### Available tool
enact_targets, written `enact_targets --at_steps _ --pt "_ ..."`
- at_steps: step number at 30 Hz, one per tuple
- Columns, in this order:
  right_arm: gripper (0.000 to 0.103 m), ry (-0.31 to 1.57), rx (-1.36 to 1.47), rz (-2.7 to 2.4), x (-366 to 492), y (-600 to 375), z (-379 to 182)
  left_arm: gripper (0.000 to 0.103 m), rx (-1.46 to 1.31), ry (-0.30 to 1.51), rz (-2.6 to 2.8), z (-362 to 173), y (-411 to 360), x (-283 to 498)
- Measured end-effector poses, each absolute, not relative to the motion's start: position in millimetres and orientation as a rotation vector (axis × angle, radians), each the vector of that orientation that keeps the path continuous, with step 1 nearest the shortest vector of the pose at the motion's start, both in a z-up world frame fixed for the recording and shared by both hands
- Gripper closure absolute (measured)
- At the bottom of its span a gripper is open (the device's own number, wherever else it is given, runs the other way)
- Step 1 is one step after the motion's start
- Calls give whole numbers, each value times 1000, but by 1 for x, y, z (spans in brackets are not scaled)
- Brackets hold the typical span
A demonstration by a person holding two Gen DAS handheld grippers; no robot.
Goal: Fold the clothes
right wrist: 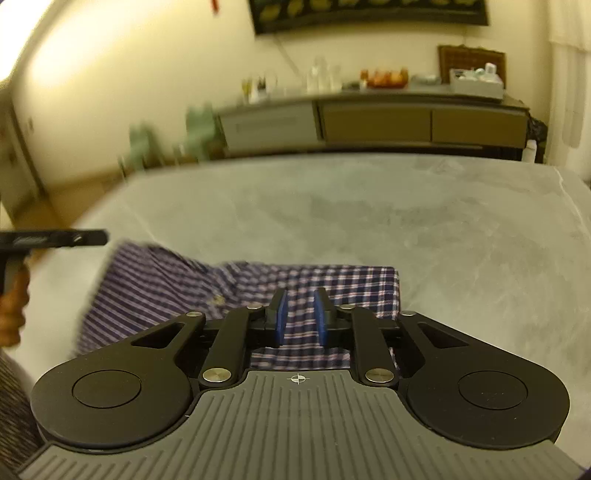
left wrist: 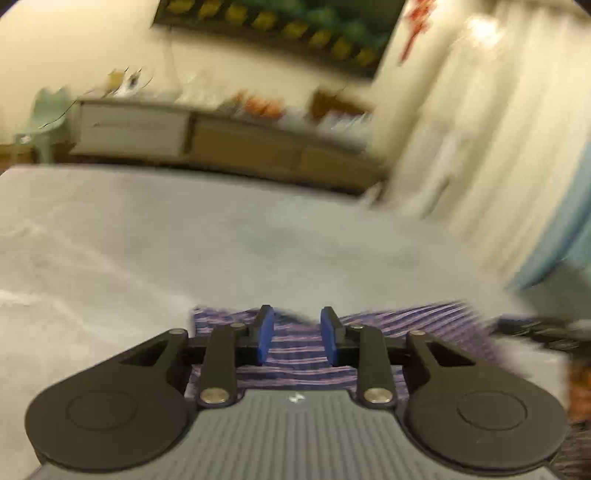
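The checked shirt (right wrist: 280, 284), purple and white with thin red lines, lies on the near part of a grey-covered table (right wrist: 351, 206), folded into a rough rectangle with one looser flap spread out toward the left. A small button shows pale on that flap.

The right gripper (right wrist: 299, 317) hangs just above the folded part, pointing down and forward; its blue pads (right wrist: 279, 319) stand a narrow gap apart with only the cloth below showing between them, gripping nothing. From that side the left gripper shows as a dark bar at the left edge of the view, a hand (right wrist: 13, 306) wrapped around its handle, clear of the shirt's flap.

The left gripper (left wrist: 297, 334) is likewise narrowly parted and empty, and the shirt (left wrist: 303, 354) lies under it. Its own view is badly smeared, so whether the fingertips brush the fabric I cannot tell.

Beyond the table a long low sideboard (right wrist: 373, 118) runs along the wall, crowded with bottles and a bowl of orange fruit (right wrist: 388, 78). A dark-framed picture (right wrist: 369, 13) hangs above it.
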State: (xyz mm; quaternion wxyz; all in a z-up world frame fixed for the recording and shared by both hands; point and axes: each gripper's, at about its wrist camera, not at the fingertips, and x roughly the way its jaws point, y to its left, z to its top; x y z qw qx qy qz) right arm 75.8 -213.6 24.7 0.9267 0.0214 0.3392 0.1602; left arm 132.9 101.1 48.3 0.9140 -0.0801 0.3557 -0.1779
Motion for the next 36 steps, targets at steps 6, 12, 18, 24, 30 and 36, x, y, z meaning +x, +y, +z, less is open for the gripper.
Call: enact_targets --at_steps 6,12,18,24,30,36 --pt "81 834 -81 395 85 -225 -45 89 -200 813 -295 -17 123 135" --pt "81 910 -117 446 77 -228 -34 97 -159 852 -253 -9 127 126" --pt "71 771 38 476 101 -236 2 79 -156 796 -401 12 101 92" --pt "76 832 -181 477 73 -214 -38 82 -109 840 -312 -16 109 59" --pt "71 747 -103 463 55 -224 -20 76 6 817 -323 -3 87 22" --pt "72 815 -239 438 37 -207 -42 75 -7 838 -292 -16 94 12"
